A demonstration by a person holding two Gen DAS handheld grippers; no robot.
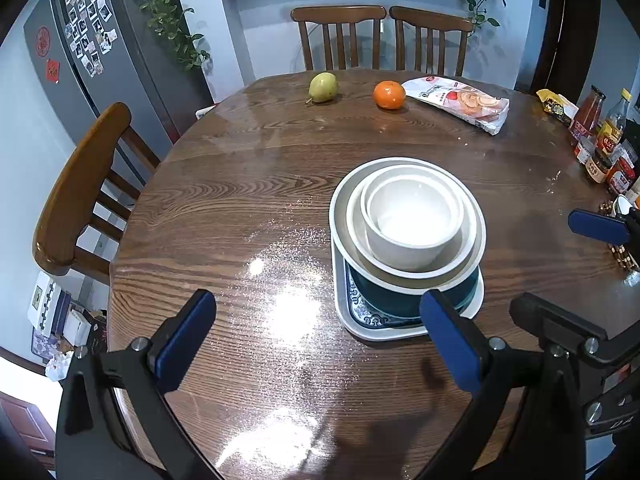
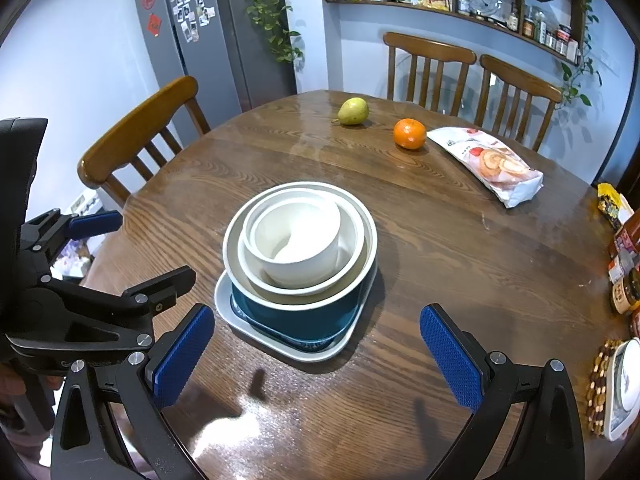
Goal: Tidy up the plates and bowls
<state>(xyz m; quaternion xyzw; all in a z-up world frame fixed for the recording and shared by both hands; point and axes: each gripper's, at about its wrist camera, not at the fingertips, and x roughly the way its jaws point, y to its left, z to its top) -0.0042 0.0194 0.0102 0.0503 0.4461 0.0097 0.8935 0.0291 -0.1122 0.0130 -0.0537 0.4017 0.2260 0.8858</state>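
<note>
A stack of dishes stands on the round wooden table (image 1: 240, 200). At the bottom lies a square plate (image 1: 380, 334) (image 2: 308, 356) with a blue pattern. On it sits a dark teal bowl (image 1: 384, 300) (image 2: 296, 316), then a wide cream bowl (image 1: 340, 216) (image 2: 232, 248). Two white bowls nest inside, the smallest (image 1: 412, 224) (image 2: 296, 248) on top. My left gripper (image 1: 318, 340) (image 2: 136, 252) is open, just short of the stack's near left side, its right finger overlapping the square plate's corner in its own view. My right gripper (image 2: 318, 360) (image 1: 568, 268) is open and holds nothing, near the stack's right side.
A green pear (image 1: 323, 87), an orange (image 1: 389, 95) and a snack bag (image 1: 460, 102) lie at the far side. Sauce bottles and jars (image 1: 604, 140) crowd the right edge, beside a beaded mat (image 2: 600, 384). Wooden chairs (image 1: 76, 200) ring the table; a fridge (image 1: 100, 60) stands left.
</note>
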